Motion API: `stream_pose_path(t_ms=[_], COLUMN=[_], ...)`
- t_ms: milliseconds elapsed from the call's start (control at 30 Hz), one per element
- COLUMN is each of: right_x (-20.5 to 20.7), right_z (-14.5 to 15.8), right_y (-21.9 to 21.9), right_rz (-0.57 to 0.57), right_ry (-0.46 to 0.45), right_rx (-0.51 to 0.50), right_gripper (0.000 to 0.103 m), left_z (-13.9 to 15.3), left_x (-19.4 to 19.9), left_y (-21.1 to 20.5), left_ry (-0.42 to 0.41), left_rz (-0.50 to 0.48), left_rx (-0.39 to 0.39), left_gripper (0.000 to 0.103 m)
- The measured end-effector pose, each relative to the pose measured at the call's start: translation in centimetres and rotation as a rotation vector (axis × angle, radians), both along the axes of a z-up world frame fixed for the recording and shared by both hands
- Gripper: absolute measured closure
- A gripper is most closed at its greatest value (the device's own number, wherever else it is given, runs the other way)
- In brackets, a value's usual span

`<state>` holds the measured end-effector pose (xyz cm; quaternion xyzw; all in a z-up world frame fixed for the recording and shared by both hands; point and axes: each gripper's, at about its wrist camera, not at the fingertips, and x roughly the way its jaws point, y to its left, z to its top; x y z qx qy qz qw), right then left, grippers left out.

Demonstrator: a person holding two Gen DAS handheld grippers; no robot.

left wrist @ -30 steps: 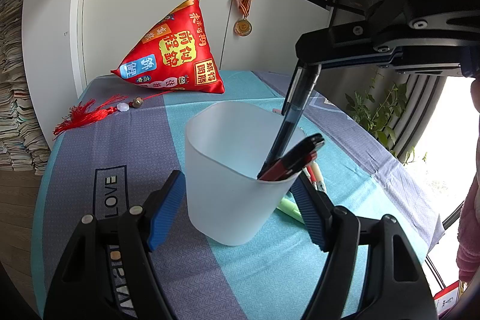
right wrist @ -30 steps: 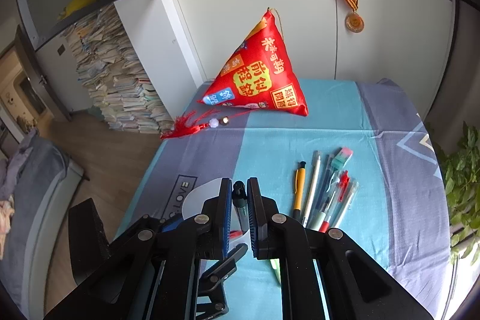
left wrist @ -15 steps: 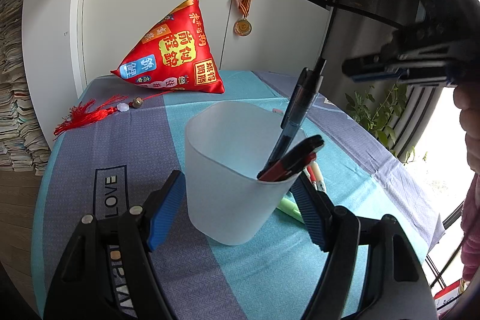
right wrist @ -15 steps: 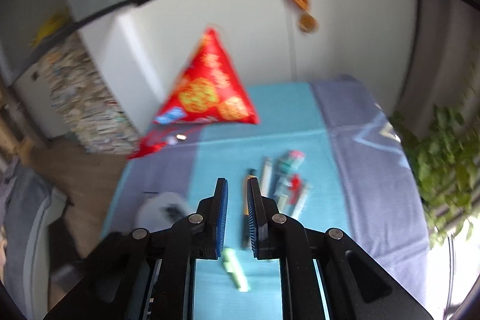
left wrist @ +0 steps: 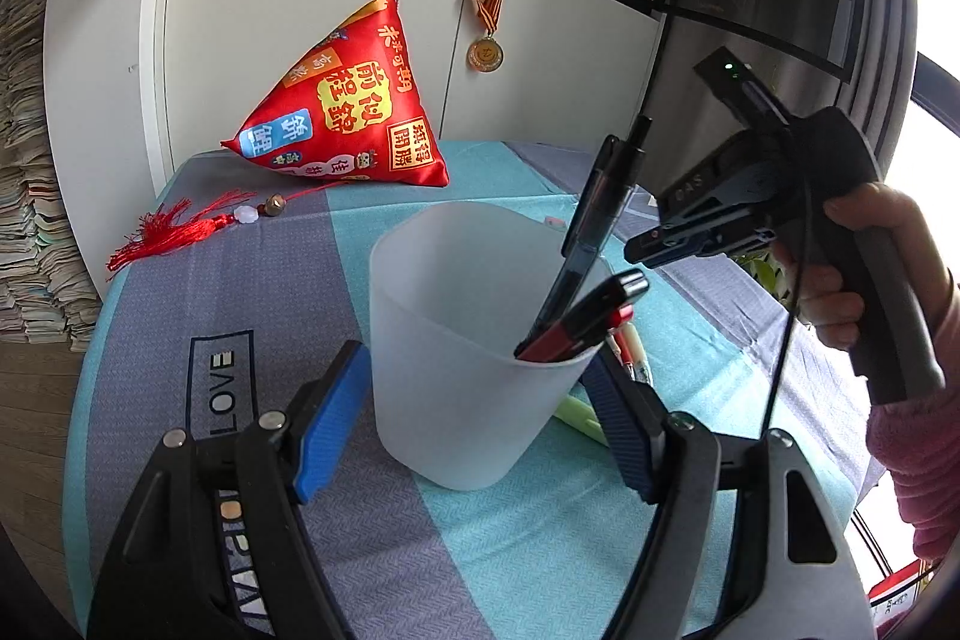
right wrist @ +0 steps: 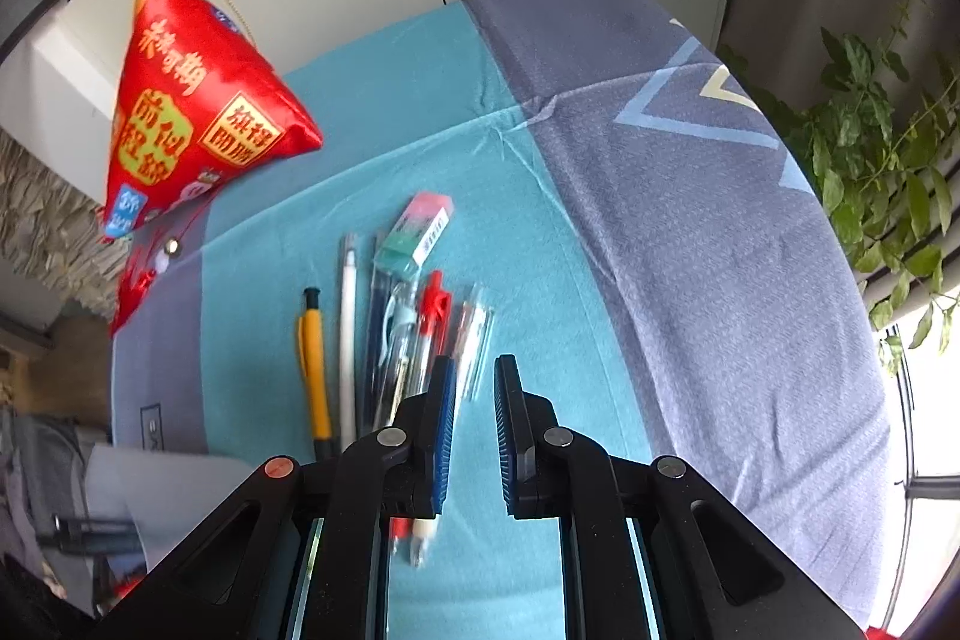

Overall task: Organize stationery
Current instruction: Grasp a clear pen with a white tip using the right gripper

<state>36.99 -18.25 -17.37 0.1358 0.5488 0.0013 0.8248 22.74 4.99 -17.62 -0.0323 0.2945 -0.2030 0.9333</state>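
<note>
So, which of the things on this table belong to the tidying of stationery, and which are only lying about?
For the job:
- frosted cup, between the left gripper fingers
- blue pen and red pen standing in it
- loose pens, yellow pen, eraser on the cloth
- right gripper, empty

Only lying about:
- red pillow
- tassel
- medal
- plant

The right gripper (right wrist: 474, 400) is seen with its 2 blue-padded fingers (right wrist: 443, 430) slightly parted and nothing held between them, above a table (right wrist: 690, 232) covered in teal and grey-blue cloth. A row of pens (right wrist: 414, 334) is laid side by side on the teal strip, with a yellow pen (right wrist: 313, 358) and a white pen (right wrist: 347, 334) at its left. An eraser (right wrist: 420, 229) is found at the far end of the row. A red pillow (right wrist: 186, 112) is propped near the table's far left corner.
</note>
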Motion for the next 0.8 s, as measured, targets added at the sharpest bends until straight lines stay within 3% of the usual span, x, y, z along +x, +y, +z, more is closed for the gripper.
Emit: stream_pose_path(t_ms=[467, 800], right_x=[2.5, 3.2], right_z=[-2.1, -2.2], right_y=[0.5, 1.8], right_rz=[-0.007, 0.006], right_ry=[0.078, 0.051], right_rx=[-0.015, -0.097], right_gripper=[0.088, 0.087], left_z=[0.1, 0.1], left_x=[-0.1, -0.1], left_y=[-0.1, -0.2], left_ry=[-0.005, 0.001], left_rz=[-0.007, -0.009], left_rx=[0.004, 0.002], left_gripper=[0.030, 0.030])
